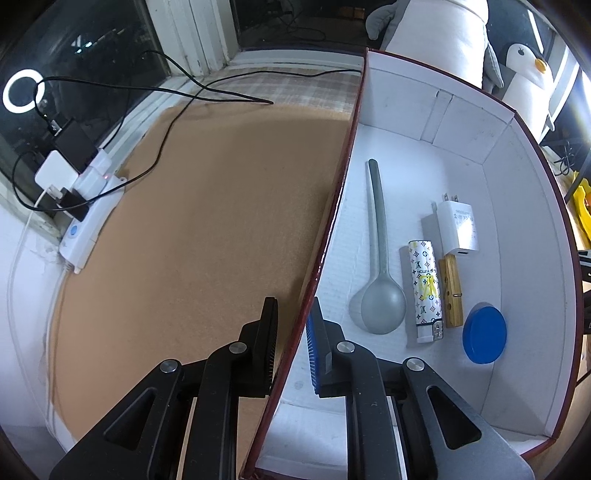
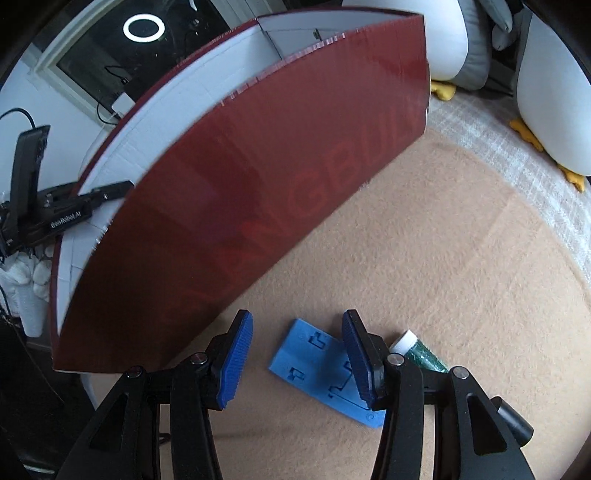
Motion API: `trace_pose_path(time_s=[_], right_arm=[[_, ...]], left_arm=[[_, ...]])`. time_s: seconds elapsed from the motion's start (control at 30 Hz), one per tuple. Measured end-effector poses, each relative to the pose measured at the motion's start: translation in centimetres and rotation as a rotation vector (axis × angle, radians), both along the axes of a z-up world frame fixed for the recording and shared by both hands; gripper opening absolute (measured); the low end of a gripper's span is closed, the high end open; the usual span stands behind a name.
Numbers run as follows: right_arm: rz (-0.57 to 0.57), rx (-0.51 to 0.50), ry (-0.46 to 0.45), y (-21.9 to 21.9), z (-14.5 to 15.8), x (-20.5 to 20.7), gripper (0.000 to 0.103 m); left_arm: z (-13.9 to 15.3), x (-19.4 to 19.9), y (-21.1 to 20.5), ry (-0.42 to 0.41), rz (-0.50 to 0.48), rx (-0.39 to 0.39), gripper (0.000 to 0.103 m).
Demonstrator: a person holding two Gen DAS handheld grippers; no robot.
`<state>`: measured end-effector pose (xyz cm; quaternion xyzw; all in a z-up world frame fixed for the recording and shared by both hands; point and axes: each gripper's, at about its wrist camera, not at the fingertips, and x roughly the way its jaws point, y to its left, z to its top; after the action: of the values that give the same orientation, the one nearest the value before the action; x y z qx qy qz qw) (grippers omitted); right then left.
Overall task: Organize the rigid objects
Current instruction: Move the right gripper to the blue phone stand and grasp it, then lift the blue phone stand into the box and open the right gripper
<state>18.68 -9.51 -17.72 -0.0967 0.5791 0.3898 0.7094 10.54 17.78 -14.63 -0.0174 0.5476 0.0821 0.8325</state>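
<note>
The left gripper (image 1: pixel 291 347) has its jaws clamped on the red box's (image 1: pixel 334 221) side wall, while the right gripper (image 2: pixel 297 363) hangs with jaws apart over a blue block (image 2: pixel 317 373), at five o'clock of the box

We've got two fisheye views here, both riding on the grippers and looking forward and steeply down along the fingers, which fill the bottom of each frame. Our left wrist view sits right over the box (image 1: pixel 509 192) wall, close in: tan mat (image 1: pixel 207 229) on the left half, the box's white inside on the right, window at the upper left. Our right wrist view sits outside the same box (image 2: pixel 258 192), so its red outer wall fills the upper left and middle of the frame, with the mat (image 2: pixel 443 258) at lower right. Both views share the box, the mat, the ring light (image 1: pixel 23 92) (image 2: pixel 144 28) and the plush penguins (image 1: pixel 524 70) (image 2: pixel 546 110).
</note>
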Motion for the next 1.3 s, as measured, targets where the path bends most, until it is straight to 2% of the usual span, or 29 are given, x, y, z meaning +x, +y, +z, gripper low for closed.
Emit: trace_pose_path(time_s=[0.37,0.63,0.9,1.1,1.2,1.3], right_arm=[[-0.021,-0.029,0.033,-2.3,-0.1,-1.6,0.048],[0.018,-0.083,0.049,-2.9,-0.2,-3.1,0.048],[0.036,-0.184,-0.053,-2.7,-0.3,-6.0,0.049],[0.039,-0.296,-0.143,-0.3,-0.7,-8.1,0.048],[0.025,-0.318,-0.152,0.5,-0.7,-8.8,0.039],[-0.007,-0.329,-0.156,0.9,-0.7,-9.3,0.035]], left_arm=[[-0.2,-0.1,0.1,0.001,-0.007,-0.004,0.014],[-0.7,-0.3,0.5,0.008,-0.01,-0.019,0.014],[-0.8,-0.2,0.7,0.005,-0.011,-0.026,0.014],[-0.7,-0.5,0.7,-0.003,-0.011,-0.033,0.014],[-0.5,-0.7,0.7,-0.009,-0.011,-0.041,0.014],[-0.4,-0.9,0.8,-0.017,-0.01,-0.047,0.014]])
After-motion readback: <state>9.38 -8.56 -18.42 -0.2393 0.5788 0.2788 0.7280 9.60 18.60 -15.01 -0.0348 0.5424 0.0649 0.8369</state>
